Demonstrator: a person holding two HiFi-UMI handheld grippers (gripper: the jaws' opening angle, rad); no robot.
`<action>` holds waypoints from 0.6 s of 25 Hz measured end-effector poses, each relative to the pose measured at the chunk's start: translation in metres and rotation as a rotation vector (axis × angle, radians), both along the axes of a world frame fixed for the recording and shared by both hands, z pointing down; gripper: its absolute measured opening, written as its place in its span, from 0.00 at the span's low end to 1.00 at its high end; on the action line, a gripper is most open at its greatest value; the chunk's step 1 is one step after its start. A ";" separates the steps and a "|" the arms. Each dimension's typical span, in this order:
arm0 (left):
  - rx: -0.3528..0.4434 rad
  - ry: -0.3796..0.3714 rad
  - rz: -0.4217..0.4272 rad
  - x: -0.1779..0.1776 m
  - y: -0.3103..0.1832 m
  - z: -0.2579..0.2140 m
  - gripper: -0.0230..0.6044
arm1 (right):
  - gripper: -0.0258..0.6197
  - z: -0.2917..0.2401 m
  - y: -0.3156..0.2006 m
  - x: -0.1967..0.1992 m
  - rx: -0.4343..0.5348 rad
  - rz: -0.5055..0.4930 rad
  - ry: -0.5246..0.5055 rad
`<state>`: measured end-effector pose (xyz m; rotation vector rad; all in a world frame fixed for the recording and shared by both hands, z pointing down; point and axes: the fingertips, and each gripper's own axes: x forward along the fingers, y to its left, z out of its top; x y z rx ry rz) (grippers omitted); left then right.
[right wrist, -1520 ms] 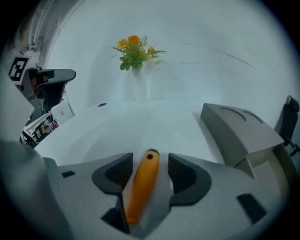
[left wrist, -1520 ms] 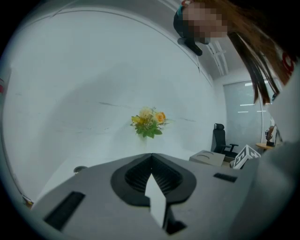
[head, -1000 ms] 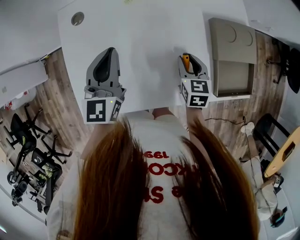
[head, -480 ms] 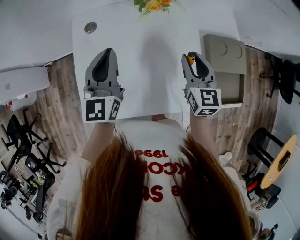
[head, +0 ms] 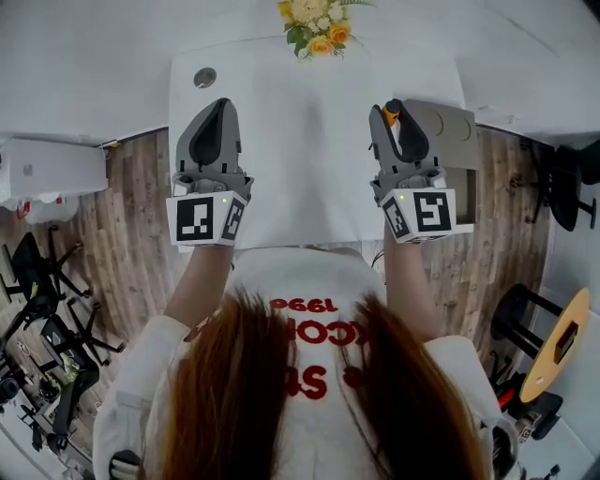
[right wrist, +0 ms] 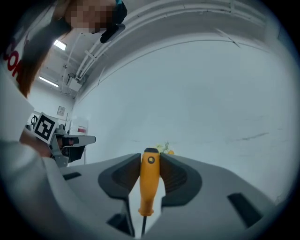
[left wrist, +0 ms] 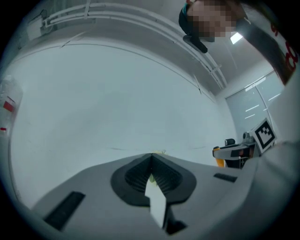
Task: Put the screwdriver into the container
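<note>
My right gripper (head: 392,112) (right wrist: 150,161) is shut on the screwdriver (right wrist: 149,183), whose orange handle (head: 388,115) stands between the jaws with its thin shaft pointing back toward me. It hovers over the white table's right edge, beside the grey-beige container (head: 452,141) that stands right of the table. My left gripper (head: 217,112) (left wrist: 151,159) is shut with nothing in it, held above the table's left part (head: 291,159). Both grippers point forward at about the same height, away from me.
A bunch of yellow and white flowers (head: 315,22) stands at the table's far edge. A round grommet (head: 204,78) sits in the table's far left corner. A white box (head: 52,169) and folded chairs (head: 56,309) stand on the wood floor at left.
The head view has tilted, so table and flowers slid down into view. Both grippers have risen in the picture; the right one with the screwdriver now overlaps the container's left edge.
</note>
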<state>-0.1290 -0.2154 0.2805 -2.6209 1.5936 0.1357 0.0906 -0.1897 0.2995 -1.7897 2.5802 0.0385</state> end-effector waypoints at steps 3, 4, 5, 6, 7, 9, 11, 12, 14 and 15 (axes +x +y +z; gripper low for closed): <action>0.020 0.002 0.024 0.008 0.000 -0.009 0.05 | 0.23 -0.010 0.006 0.006 0.017 0.016 -0.009; 0.025 0.004 0.034 0.012 0.000 -0.012 0.05 | 0.23 -0.013 0.009 0.009 0.017 0.026 -0.019; 0.029 0.006 0.045 0.017 0.001 -0.014 0.05 | 0.23 -0.015 0.013 0.014 0.013 0.037 -0.035; 0.033 0.007 0.056 0.023 0.002 -0.015 0.05 | 0.23 -0.016 0.017 0.019 0.007 0.050 -0.052; 0.034 0.009 0.069 0.030 0.002 -0.015 0.05 | 0.23 -0.017 0.021 0.025 0.003 0.065 -0.064; 0.033 0.015 0.110 0.047 0.004 -0.014 0.05 | 0.23 -0.018 0.030 0.039 0.001 0.101 -0.070; 0.031 0.022 0.163 0.067 0.007 -0.013 0.05 | 0.23 -0.021 0.042 0.053 0.005 0.145 -0.065; 0.029 0.026 0.191 0.077 0.009 -0.012 0.05 | 0.23 -0.023 0.049 0.060 0.007 0.169 -0.064; 0.024 0.035 0.245 0.100 0.011 -0.011 0.05 | 0.23 -0.025 0.061 0.079 0.008 0.218 -0.073; 0.021 0.039 0.272 0.112 0.012 -0.009 0.05 | 0.23 -0.024 0.068 0.090 0.007 0.243 -0.088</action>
